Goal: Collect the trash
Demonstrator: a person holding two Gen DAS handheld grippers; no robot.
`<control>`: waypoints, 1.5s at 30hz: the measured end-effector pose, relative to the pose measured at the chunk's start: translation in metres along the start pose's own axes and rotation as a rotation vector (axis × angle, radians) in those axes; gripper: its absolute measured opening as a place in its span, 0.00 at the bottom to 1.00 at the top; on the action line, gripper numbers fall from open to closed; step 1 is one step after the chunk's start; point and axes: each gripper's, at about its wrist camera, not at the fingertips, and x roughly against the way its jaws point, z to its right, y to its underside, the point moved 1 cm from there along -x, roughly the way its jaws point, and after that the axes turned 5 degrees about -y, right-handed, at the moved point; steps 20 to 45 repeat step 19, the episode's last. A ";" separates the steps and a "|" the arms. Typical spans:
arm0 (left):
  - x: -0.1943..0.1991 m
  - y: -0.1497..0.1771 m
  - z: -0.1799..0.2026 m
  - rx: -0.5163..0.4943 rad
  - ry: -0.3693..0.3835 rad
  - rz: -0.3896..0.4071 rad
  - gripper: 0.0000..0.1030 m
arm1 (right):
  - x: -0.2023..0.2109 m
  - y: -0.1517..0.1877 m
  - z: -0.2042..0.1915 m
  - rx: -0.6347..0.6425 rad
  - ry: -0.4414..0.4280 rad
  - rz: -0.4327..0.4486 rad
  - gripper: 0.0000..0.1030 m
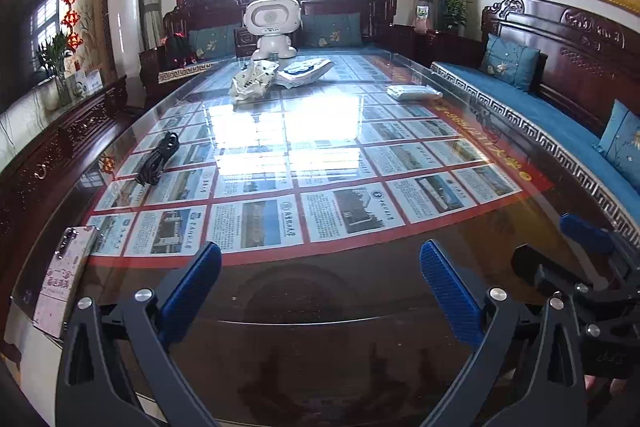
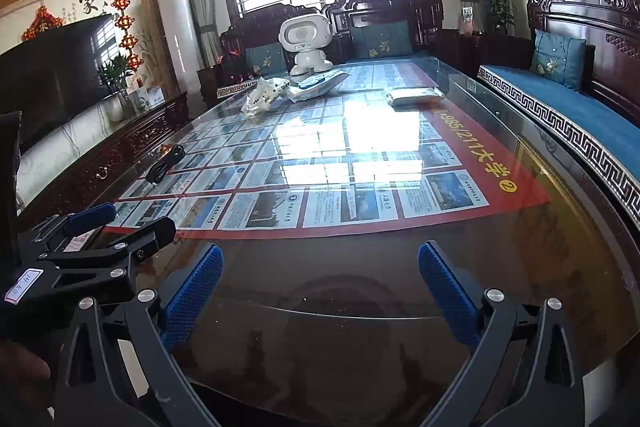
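Note:
A crumpled cream wrapper (image 1: 252, 81) (image 2: 264, 96) and a flat white-and-blue packet (image 1: 306, 71) (image 2: 318, 85) lie at the far end of the glass-topped table (image 1: 320, 287) (image 2: 320, 267). A flat white pack (image 1: 414, 92) (image 2: 414, 95) lies far right. My left gripper (image 1: 320, 267) is open and empty above the table's near edge. My right gripper (image 2: 320, 271) is open and empty beside it, and shows at the right of the left wrist view (image 1: 584, 239). The left gripper shows at the left of the right wrist view (image 2: 120, 223).
A white toy robot (image 1: 274, 27) (image 2: 306, 41) stands behind the trash. A black coiled cable (image 1: 158, 159) (image 2: 166, 163) lies at the left. A phone (image 1: 64, 275) lies on the near left corner. Wooden sofas (image 1: 560, 67) flank the far and right sides, a TV cabinet (image 1: 60, 147) the left.

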 end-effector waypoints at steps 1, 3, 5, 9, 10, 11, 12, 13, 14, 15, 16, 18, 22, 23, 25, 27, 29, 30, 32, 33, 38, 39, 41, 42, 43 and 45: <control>0.000 0.000 0.000 0.007 0.007 -0.003 0.96 | 0.000 0.000 0.001 -0.002 0.003 -0.002 0.92; -0.001 0.001 0.000 0.015 -0.004 -0.001 0.96 | -0.001 0.001 0.002 -0.007 0.007 -0.005 0.92; 0.000 0.001 0.000 0.017 -0.024 0.007 0.96 | 0.000 0.001 0.004 -0.017 0.006 -0.006 0.92; 0.001 0.002 0.001 0.025 -0.007 0.004 0.96 | 0.000 0.001 0.005 -0.021 0.009 -0.005 0.92; 0.002 0.001 0.001 0.019 -0.012 0.006 0.96 | 0.000 0.001 0.005 -0.020 0.008 -0.005 0.92; 0.001 0.001 0.002 0.010 -0.020 0.007 0.96 | 0.001 0.001 0.005 -0.019 0.007 -0.004 0.92; 0.001 0.000 0.003 0.001 -0.030 0.003 0.96 | 0.001 0.001 0.004 -0.017 0.007 -0.003 0.92; 0.000 0.000 0.003 0.000 -0.028 -0.004 0.96 | 0.001 0.000 0.004 -0.016 0.006 -0.004 0.92; -0.001 0.000 0.002 0.006 -0.025 -0.011 0.96 | 0.001 0.000 0.004 -0.015 0.006 -0.004 0.92; -0.002 -0.001 0.001 0.013 -0.027 -0.020 0.96 | 0.001 0.000 0.005 -0.014 0.004 -0.005 0.92; -0.003 -0.001 0.000 0.021 -0.021 -0.028 0.96 | 0.000 0.000 0.005 -0.014 0.004 -0.005 0.92; -0.005 -0.001 -0.002 0.032 -0.014 -0.036 0.96 | 0.000 0.000 0.005 -0.015 0.004 -0.005 0.92; -0.006 -0.001 -0.003 0.033 -0.016 -0.038 0.96 | 0.000 0.000 0.005 -0.016 0.003 -0.005 0.92; -0.006 -0.001 -0.003 0.033 -0.016 -0.038 0.96 | 0.000 0.000 0.005 -0.016 0.003 -0.005 0.92; -0.006 -0.001 -0.003 0.033 -0.016 -0.038 0.96 | 0.000 0.000 0.005 -0.016 0.003 -0.005 0.92; -0.006 -0.001 -0.003 0.033 -0.016 -0.038 0.96 | 0.000 0.000 0.005 -0.016 0.003 -0.005 0.92; -0.006 -0.001 -0.003 0.033 -0.016 -0.038 0.96 | 0.000 0.000 0.005 -0.016 0.003 -0.005 0.92; -0.006 -0.001 -0.003 0.033 -0.016 -0.038 0.96 | 0.000 0.000 0.005 -0.016 0.003 -0.005 0.92; -0.006 -0.001 -0.003 0.033 -0.016 -0.038 0.96 | 0.000 0.000 0.005 -0.016 0.003 -0.005 0.92; -0.006 -0.001 -0.003 0.033 -0.016 -0.038 0.96 | 0.000 0.000 0.005 -0.016 0.003 -0.005 0.92; -0.006 -0.001 -0.003 0.033 -0.016 -0.038 0.96 | 0.000 0.000 0.005 -0.016 0.003 -0.005 0.92; -0.006 -0.001 -0.003 0.033 -0.016 -0.038 0.96 | 0.000 0.000 0.005 -0.016 0.003 -0.005 0.92; -0.006 -0.001 -0.003 0.033 -0.016 -0.038 0.96 | 0.000 0.000 0.005 -0.016 0.003 -0.005 0.92; -0.006 -0.001 -0.003 0.033 -0.016 -0.038 0.96 | 0.000 0.000 0.005 -0.016 0.003 -0.005 0.92; -0.006 -0.001 -0.003 0.033 -0.016 -0.038 0.96 | 0.000 0.000 0.005 -0.016 0.003 -0.005 0.92; -0.006 -0.001 -0.003 0.033 -0.016 -0.038 0.96 | 0.000 0.000 0.005 -0.016 0.003 -0.005 0.92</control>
